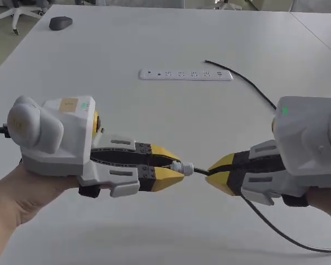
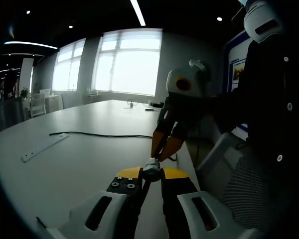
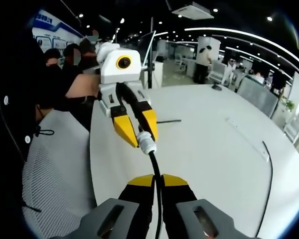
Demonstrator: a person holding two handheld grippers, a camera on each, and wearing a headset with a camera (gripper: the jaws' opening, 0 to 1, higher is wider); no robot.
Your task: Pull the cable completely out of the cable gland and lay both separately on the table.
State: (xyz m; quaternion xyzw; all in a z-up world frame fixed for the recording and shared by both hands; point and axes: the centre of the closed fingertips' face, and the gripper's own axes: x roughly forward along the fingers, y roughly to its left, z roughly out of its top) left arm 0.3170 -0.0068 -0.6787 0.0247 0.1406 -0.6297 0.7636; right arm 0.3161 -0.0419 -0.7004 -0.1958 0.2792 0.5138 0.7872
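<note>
Above the near part of the table [image 1: 99,49], the left gripper [image 1: 178,167] is clamped on the white cable gland [image 1: 185,167] and the right gripper [image 1: 211,173] pinches the black cable [image 3: 155,167] just beside it. These are opposed grips, apparently for drawing the two apart; the cable is not yet out. A power strip [image 1: 186,74] and a mouse [image 1: 60,22] lie well apart from the grippers, so nothing blocks the pull

Left gripper [image 1: 179,168] & right gripper [image 1: 213,173] — white housings, black jaws w/ yellow tips.
</note>
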